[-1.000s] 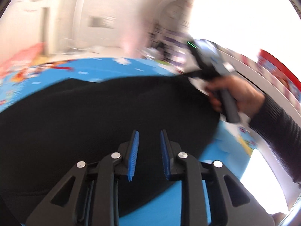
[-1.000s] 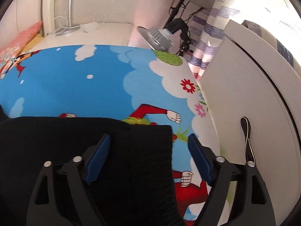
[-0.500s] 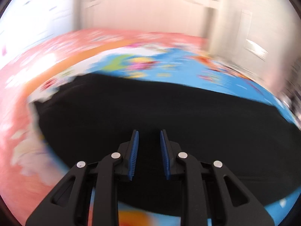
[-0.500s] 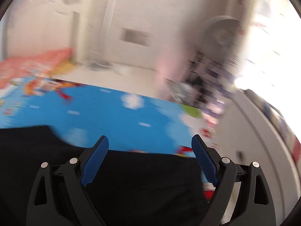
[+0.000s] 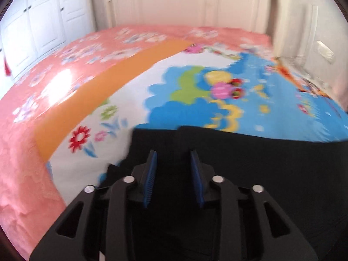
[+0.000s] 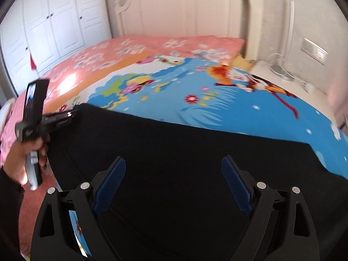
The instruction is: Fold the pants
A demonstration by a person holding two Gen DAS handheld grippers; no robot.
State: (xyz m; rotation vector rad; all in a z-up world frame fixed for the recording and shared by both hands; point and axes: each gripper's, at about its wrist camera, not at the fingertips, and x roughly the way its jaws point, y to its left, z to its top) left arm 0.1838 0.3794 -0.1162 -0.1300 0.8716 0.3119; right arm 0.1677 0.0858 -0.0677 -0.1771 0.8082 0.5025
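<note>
- In the left wrist view the left gripper [image 5: 173,174] fills the bottom centre, its blue pads a moderate gap apart; the jaws have just been opening, and nothing is pinched between them.
- The black pants [image 5: 250,174] lie directly under and ahead of it, spread flat, probably so an edge can be picked for the fold.
- In the right wrist view the right gripper [image 6: 174,184] stands wide open above the cloth, empty.
- Beyond, the cartoon-print sheet [image 6: 195,100] covers the bed, with the headboard [image 6: 184,10] at the top.
</note>
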